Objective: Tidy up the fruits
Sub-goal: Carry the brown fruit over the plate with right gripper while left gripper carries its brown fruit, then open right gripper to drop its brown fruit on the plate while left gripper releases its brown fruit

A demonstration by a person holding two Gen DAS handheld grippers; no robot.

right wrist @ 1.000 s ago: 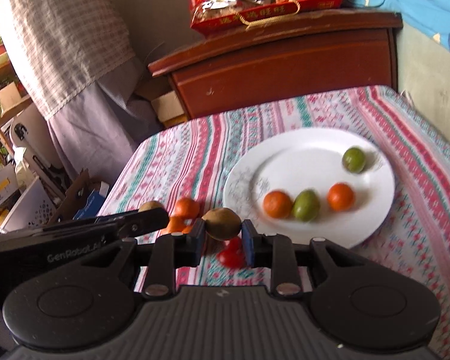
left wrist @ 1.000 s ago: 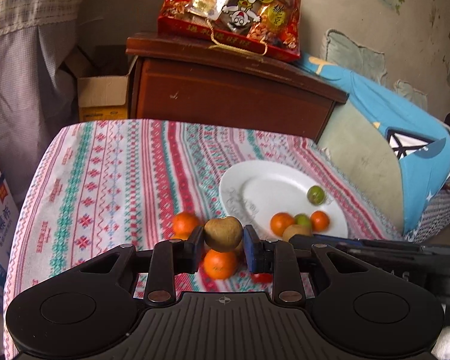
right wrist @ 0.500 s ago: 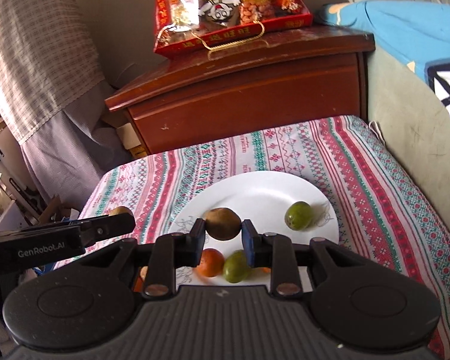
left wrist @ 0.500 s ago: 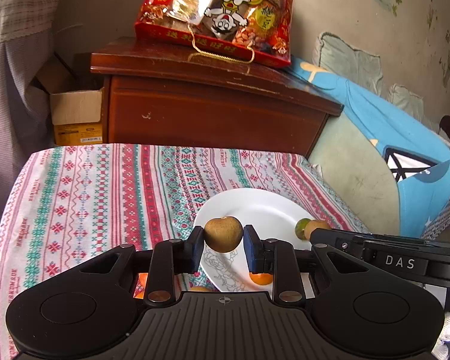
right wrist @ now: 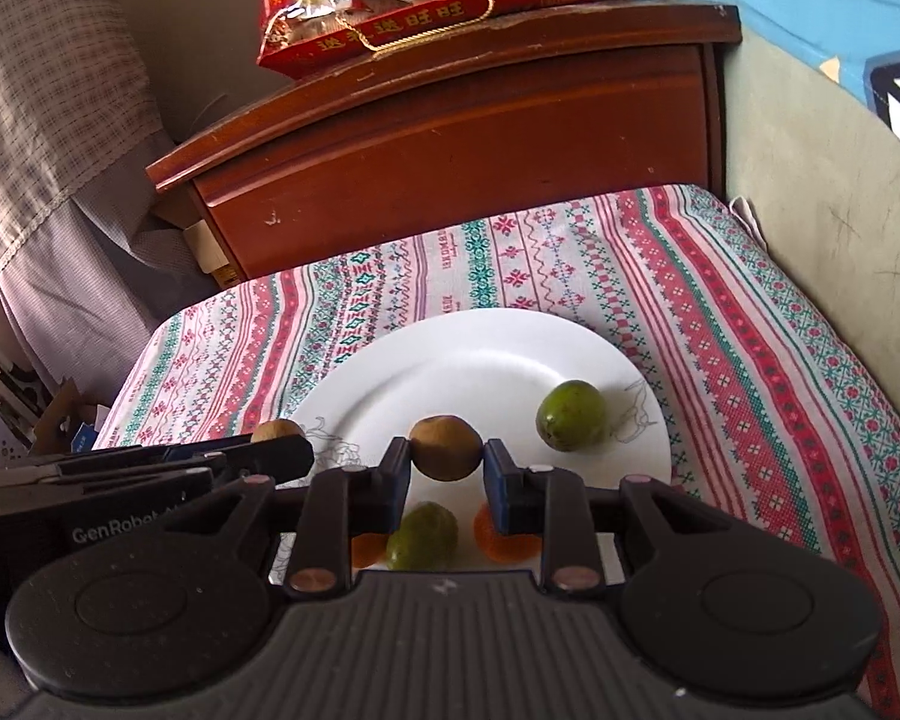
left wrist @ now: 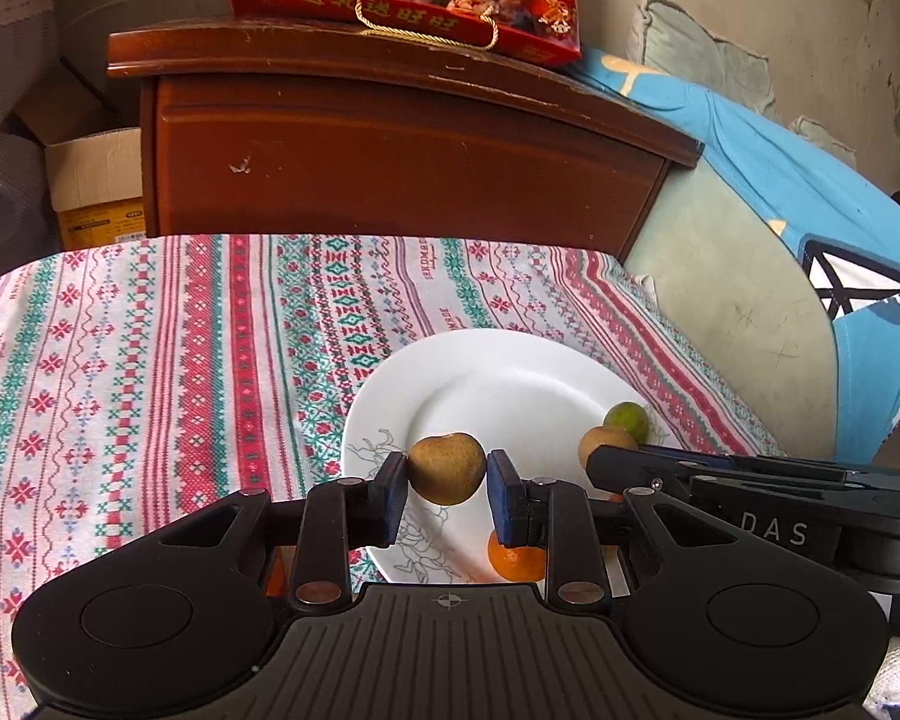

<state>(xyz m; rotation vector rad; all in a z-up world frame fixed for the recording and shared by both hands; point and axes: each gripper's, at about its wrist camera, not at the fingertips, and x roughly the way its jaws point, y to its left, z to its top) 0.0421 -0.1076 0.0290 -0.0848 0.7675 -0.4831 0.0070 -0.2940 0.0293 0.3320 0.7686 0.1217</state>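
Both grippers moved over white plate (left wrist: 510,372) | left hand-held gripper (left wrist: 444,483) clamped brown fruit (left wrist: 447,468) | right hand-held gripper (right wrist: 444,468) clamped brown fruit (right wrist: 446,447) | green fruit (right wrist: 572,414) at plate's 3 o'clock

wooden cabinet (left wrist: 402,144) behind patterned tablecloth (left wrist: 150,360) | cardboard box (left wrist: 93,186) left | peeling wall (left wrist: 810,30) | daylight

Glossy white plate (right wrist: 492,354) — woven cloth (right wrist: 720,324) — polished wood cabinet (right wrist: 450,138).
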